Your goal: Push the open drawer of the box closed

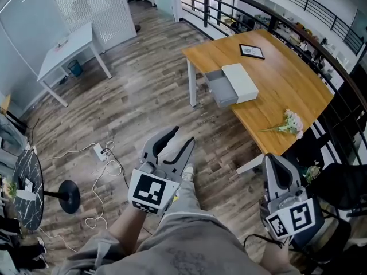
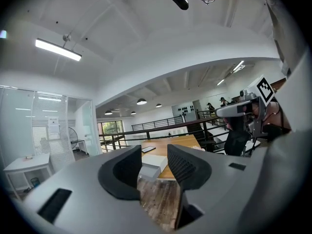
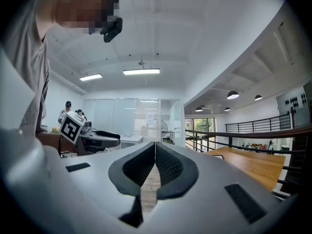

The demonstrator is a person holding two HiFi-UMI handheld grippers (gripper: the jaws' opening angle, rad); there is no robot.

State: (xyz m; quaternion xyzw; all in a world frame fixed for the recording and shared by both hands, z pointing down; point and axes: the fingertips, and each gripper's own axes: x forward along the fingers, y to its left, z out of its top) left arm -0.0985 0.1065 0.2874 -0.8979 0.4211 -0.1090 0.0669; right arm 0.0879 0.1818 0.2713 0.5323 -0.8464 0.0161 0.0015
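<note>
Holds L gripper (image 1: 180, 136) w/ jaws apart, empty; R gripper (image 1: 274, 160) jaws pressed together. Box (image 1: 241, 81) at 1 o'clock, drawer (image 1: 221, 88) out.

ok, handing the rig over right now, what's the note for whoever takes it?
Left gripper: open, empty, held low, away from the table.
Right gripper: shut, empty, also away from it.
Box: on the table, near its edge. Its drawer is pulled out at that edge.
Done: nothing. Neither gripper touches the box.
Left: go up to the table and push the drawer in until flush. The shut right gripper would probably do.
</note>
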